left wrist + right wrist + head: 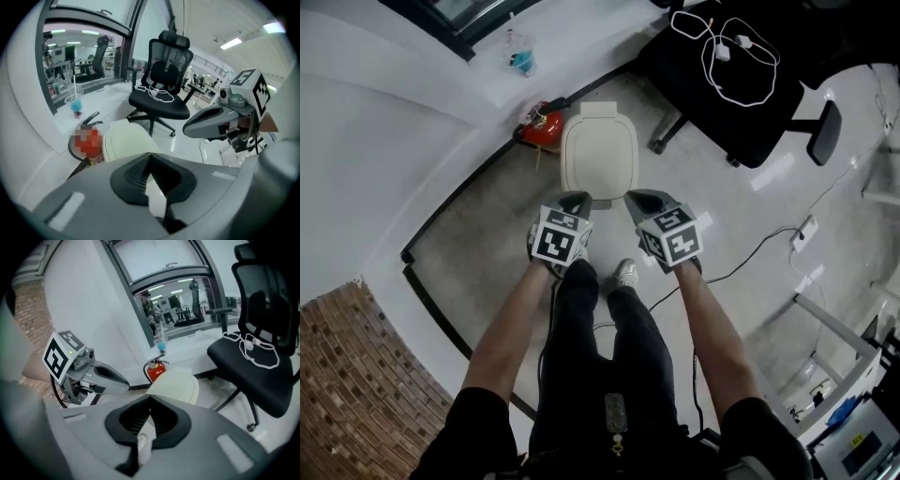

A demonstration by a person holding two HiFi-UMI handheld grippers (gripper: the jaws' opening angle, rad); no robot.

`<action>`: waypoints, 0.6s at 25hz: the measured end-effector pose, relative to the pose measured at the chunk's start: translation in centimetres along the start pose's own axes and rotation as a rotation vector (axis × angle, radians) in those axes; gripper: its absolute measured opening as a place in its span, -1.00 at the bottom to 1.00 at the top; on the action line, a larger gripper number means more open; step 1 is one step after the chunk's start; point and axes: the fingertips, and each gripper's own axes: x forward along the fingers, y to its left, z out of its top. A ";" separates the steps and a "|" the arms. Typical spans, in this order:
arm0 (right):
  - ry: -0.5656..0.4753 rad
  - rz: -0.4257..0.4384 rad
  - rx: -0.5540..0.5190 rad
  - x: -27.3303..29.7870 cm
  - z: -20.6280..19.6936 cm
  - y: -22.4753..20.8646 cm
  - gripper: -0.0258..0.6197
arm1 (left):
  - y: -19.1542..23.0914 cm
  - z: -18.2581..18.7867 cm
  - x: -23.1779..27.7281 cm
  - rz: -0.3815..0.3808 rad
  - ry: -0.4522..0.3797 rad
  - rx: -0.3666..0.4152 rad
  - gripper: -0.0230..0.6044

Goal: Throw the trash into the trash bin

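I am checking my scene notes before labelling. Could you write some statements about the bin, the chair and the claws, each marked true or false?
1. The trash bin has its lid closed. True.
2. A white cable lies on the black chair. True.
3. The fire extinguisher stands on the chair. False: it stands beside the bin.
4. The right claw is wide open. False: its jaws are together.

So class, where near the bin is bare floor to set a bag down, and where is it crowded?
Bare: the grey floor left of the trash bin, out to the black edging. Crowded: fire extinguisher at its far-left corner, office chair close on its right.
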 end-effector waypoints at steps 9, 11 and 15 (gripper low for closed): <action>-0.290 0.049 -0.074 -16.6 8.7 6.0 -0.91 | -8.7 10.8 -15.1 -0.002 -0.269 0.083 -0.91; -0.350 0.056 -0.104 -19.6 10.2 7.7 -0.91 | -10.5 12.8 -18.3 -0.005 -0.332 0.096 -0.91; -0.443 0.076 -0.178 -24.5 13.0 12.6 -0.91 | -13.5 15.1 -24.0 -0.040 -0.411 0.152 -0.91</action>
